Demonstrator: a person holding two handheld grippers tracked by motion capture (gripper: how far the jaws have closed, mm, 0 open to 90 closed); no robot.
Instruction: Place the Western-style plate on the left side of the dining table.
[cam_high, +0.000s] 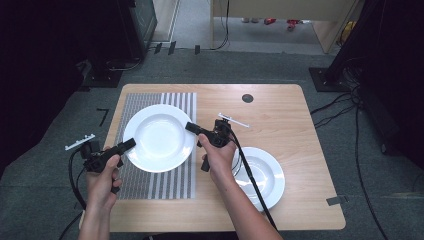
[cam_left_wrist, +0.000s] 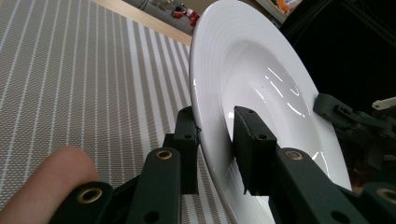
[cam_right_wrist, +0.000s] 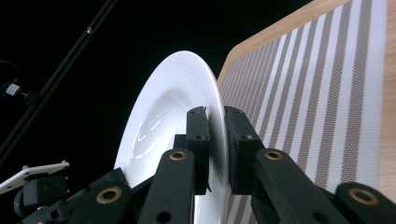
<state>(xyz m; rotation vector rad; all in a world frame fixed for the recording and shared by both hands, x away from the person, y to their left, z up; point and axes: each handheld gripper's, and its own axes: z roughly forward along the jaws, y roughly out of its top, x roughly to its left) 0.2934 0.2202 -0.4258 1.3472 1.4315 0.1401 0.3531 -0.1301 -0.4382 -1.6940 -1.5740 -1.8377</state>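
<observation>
I see a pale wooden table (cam_high: 280, 115) carrying a striped woven mat (cam_high: 155, 182) at its left edge. My left gripper (cam_left_wrist: 215, 140) and right gripper (cam_right_wrist: 215, 140) each clamp opposite rims of a glossy white deep plate (cam_high: 159, 137) over the mat. A second empty plate (cam_high: 265, 177) sits near the table's front right corner.

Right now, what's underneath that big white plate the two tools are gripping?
A striped placemat lies under the large plate, on the wooden table. Each hand-held gripper, left and right, clamps its rim. The plate covers the mat's middle, so nothing there can be seen.
</observation>
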